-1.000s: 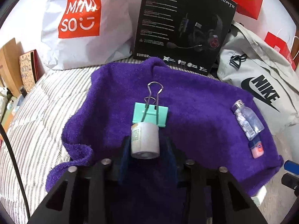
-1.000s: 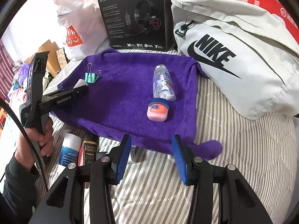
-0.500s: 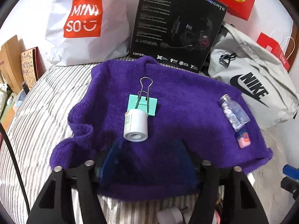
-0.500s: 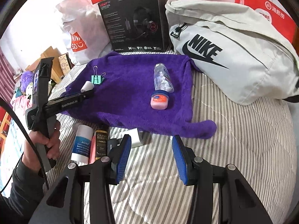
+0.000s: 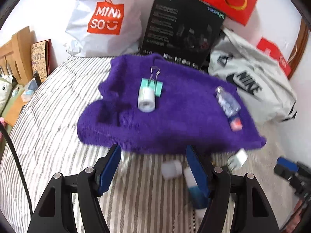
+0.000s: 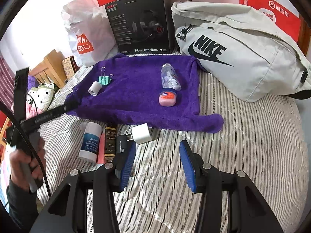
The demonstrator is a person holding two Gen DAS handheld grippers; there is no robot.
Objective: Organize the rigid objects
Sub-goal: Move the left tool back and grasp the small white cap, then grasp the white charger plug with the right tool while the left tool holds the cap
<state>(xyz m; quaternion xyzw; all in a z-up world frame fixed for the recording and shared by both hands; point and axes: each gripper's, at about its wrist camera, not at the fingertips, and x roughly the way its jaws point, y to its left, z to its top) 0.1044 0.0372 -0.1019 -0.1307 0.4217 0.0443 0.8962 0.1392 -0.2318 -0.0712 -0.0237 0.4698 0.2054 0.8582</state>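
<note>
Hovering over striped bedding (image 6: 243, 145), right gripper (image 6: 157, 167) empty.

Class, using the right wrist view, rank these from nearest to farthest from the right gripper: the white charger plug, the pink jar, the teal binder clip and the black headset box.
Measured from the right gripper:
1. White charger plug, on the striped bedding just ahead.
2. Pink jar, on the purple towel's right part.
3. Teal binder clip, on the towel's far left.
4. Black headset box, upright behind the towel.

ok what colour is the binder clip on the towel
Mint green with silver wire handles; the binder clip shows sharpest in the right wrist view.
</note>
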